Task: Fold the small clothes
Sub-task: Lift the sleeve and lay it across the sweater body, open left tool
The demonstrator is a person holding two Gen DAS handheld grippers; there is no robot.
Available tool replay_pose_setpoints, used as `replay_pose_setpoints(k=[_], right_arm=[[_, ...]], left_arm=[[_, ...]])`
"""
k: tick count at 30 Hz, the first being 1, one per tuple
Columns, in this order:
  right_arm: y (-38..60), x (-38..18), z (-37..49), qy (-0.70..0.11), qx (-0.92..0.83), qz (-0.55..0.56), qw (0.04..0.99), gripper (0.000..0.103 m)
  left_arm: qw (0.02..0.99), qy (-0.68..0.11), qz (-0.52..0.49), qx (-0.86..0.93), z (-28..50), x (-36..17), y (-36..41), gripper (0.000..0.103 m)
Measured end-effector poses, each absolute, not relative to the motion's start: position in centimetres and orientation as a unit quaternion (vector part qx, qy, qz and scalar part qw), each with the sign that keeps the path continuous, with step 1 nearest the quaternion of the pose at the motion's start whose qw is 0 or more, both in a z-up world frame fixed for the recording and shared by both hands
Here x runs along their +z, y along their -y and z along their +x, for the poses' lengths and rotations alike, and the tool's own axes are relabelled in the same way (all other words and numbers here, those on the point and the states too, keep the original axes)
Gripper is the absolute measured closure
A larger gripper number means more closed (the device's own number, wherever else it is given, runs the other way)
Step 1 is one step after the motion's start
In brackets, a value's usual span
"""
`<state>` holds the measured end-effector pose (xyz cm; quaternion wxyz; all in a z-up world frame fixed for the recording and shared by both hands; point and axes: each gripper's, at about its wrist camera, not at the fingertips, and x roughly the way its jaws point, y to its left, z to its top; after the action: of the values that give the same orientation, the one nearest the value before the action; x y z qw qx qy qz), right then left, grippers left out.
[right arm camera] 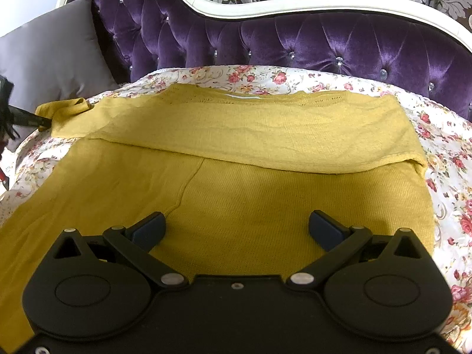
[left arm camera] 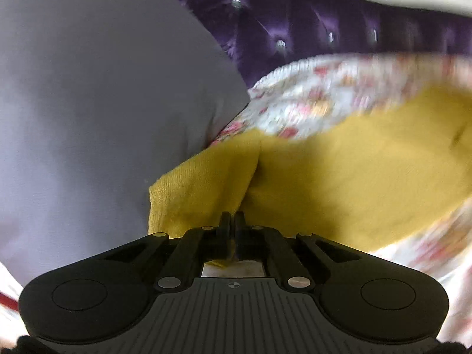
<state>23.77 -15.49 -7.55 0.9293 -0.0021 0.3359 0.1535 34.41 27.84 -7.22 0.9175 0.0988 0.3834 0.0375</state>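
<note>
Your left gripper (left arm camera: 232, 216) pinches a corner of the mustard knit top (right arm camera: 236, 153); your right gripper (right arm camera: 237, 224) hangs wide over its middle.

The top lies spread on the floral bedspread (right arm camera: 451, 159), its far part folded over toward you in a flat band. At the band's left end, your left jaws are closed on the bunched knit, probably a sleeve end, though the left wrist view is blurred. A grey pillow (left arm camera: 97, 112) sits just beside that corner and crowds your left side, touching the bedspread's edge. Behind the bedding rises the purple tufted headboard (right arm camera: 324, 44) with its white frame (right arm camera: 265, 8). Your right jaws are spread with nothing between them, only flat knit below.
</note>
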Motion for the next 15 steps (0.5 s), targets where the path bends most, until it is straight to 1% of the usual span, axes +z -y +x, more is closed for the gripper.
replay_pose_setpoints(k=[3,8,10,15], right_arm=[[15.6,-7.6,23.7,-0.335,0.154,0.001,0.930,0.000],[15.8,-7.6,23.6,-0.332,0.156,0.007,0.930,0.000],[15.9,-7.6,23.5,-0.331,0.158,0.010,0.930,0.000],[16.0,-7.5,23.4,-0.329,0.162,0.021,0.930,0.000]], left_arm=[[0.922,-0.385,0.022,0.016,33.6,-3.7,-27.9,0.101],[0.922,-0.380,-0.059,-0.048,32.3,3.5,-25.3,0.101],[0.922,-0.370,-0.082,-0.083,31.8,6.6,-23.2,0.101],[0.915,-0.347,-0.118,-0.170,32.0,11.9,-16.4,0.101]])
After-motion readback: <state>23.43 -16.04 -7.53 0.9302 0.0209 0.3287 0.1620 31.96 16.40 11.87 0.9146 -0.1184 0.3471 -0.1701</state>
